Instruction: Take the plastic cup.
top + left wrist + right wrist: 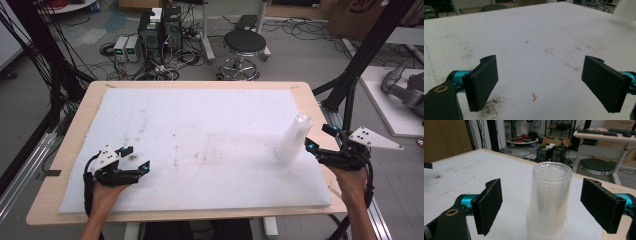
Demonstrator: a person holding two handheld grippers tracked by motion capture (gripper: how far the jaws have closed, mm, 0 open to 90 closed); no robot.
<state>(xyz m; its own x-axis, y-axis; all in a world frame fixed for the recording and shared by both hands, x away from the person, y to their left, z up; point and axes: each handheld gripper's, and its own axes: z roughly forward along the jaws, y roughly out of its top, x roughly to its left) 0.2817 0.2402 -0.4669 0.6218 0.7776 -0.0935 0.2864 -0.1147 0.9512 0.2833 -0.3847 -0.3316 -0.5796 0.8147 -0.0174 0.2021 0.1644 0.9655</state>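
You've got a stained white foam pad (200,145) on the light wooden table (320,107). Behind it: round black swivel stool (244,42), two black PC towers (161,30), tangled floor cables (172,62). Small orange scrap (534,98) on the pad.

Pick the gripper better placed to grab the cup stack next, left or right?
Right, likely. The right gripper is open with the cup stack standing between its jaws, not yet touched. The left gripper sits open at the pad's far side, nothing between its jaws.
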